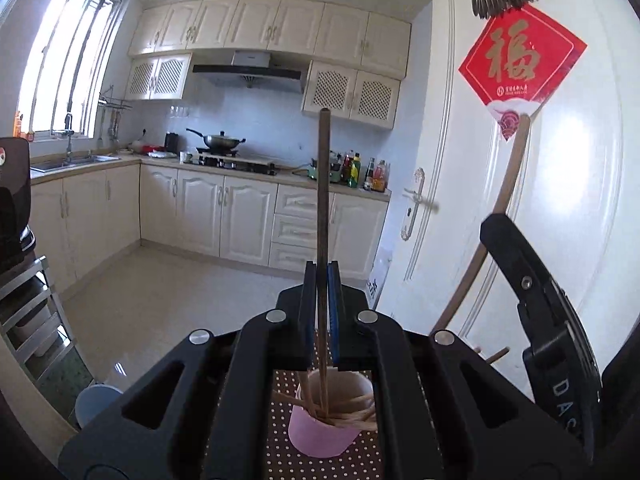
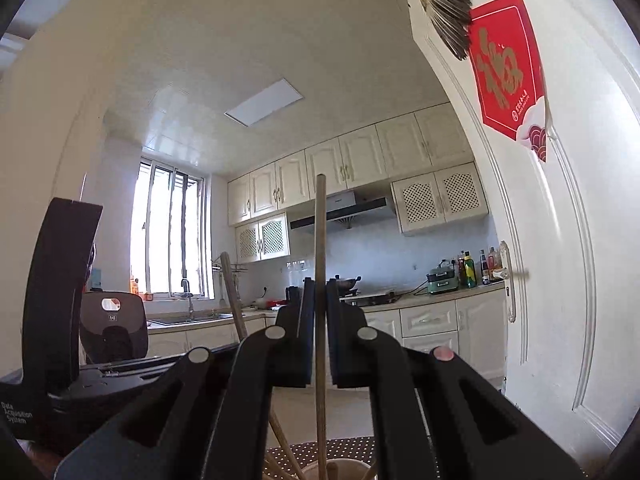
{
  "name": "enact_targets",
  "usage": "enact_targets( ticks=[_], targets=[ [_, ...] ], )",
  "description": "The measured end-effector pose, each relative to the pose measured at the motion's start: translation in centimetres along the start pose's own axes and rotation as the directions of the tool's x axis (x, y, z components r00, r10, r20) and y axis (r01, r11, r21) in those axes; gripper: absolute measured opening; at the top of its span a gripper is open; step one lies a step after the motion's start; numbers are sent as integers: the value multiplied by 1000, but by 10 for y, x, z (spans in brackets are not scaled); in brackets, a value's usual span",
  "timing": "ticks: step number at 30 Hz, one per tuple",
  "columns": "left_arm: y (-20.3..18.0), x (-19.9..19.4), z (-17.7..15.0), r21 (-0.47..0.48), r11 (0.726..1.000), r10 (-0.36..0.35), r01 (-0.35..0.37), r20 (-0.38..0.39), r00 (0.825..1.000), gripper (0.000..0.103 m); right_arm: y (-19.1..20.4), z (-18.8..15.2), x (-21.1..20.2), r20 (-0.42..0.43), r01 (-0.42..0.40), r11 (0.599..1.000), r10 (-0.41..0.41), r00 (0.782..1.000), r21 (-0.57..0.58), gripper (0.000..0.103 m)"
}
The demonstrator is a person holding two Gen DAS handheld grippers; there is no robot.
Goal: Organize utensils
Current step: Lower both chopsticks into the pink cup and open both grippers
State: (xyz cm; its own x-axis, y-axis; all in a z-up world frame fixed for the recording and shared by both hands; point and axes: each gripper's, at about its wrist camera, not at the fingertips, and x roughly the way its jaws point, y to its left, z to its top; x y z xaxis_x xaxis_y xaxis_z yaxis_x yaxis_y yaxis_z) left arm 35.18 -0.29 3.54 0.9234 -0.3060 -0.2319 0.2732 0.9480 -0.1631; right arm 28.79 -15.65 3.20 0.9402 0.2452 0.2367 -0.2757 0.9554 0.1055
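My left gripper (image 1: 322,269) is shut on a dark brown chopstick (image 1: 323,184) that stands upright. The chopstick's lower end reaches into a pink cup (image 1: 320,436) holding several other chopsticks, directly below the jaws. My right gripper (image 2: 320,285) is shut on a lighter chopstick (image 2: 320,232), also upright, above the cup's rim (image 2: 348,466). In the left wrist view the right gripper (image 1: 498,224) appears close by on the right, its light chopstick (image 1: 508,184) leaning. In the right wrist view the left gripper (image 2: 60,280) and its dark chopstick (image 2: 232,292) are at the left.
The cup stands on a brown polka-dot cloth (image 1: 360,460). A white door (image 1: 560,200) with a red paper sign is close on the right. A black appliance (image 1: 12,200) on a metal rack and a pale blue bin (image 1: 96,400) are at the left. Kitchen counters run along the far wall.
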Motion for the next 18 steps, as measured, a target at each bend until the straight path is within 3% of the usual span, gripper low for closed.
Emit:
enact_targets(
  ticks=[8,18],
  targets=[
    [-3,4,-12,40,999,-18,19,-24,1000,6,-3,2,4,3,-10,1000,10,1000,-8,4],
    [1,1,-11,19,1000,-15,15,-31,999,7,5,-2,7,3,-19,998,20,1000,-61,4]
  ],
)
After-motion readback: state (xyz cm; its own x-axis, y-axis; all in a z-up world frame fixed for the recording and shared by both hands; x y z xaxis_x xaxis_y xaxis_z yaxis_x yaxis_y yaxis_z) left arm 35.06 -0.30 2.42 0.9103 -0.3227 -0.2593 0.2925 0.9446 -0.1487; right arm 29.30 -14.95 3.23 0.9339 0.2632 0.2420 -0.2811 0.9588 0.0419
